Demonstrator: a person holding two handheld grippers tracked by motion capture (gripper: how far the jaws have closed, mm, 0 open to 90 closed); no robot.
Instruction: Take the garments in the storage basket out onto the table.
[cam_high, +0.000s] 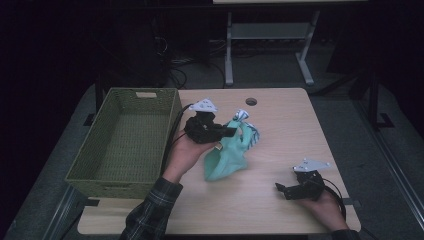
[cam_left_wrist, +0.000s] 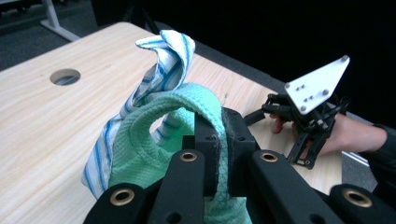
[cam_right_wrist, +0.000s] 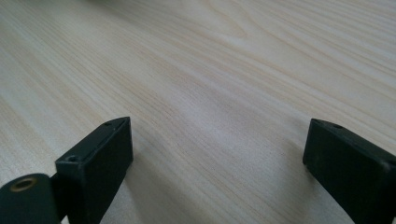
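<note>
A mint-green cloth (cam_high: 225, 157) hangs above the table's middle, bunched with a blue-and-white striped cloth (cam_high: 248, 131). My left gripper (cam_high: 233, 131) is shut on the green cloth; in the left gripper view a fold of the green cloth (cam_left_wrist: 154, 144) loops over the closed jaws and the striped cloth (cam_left_wrist: 163, 60) rises behind it. My right gripper (cam_high: 280, 188) rests low near the table's front right, open, with bare wood (cam_right_wrist: 219, 116) between its jaws. The right gripper (cam_left_wrist: 261, 112) also appears at the far right of the left gripper view.
A green woven basket (cam_high: 80, 170), nothing in it, stands on the table's left side. A round cable hole (cam_high: 251, 101) lies near the far edge. Beyond the table are desk legs (cam_high: 229, 50) and cables on a dark floor.
</note>
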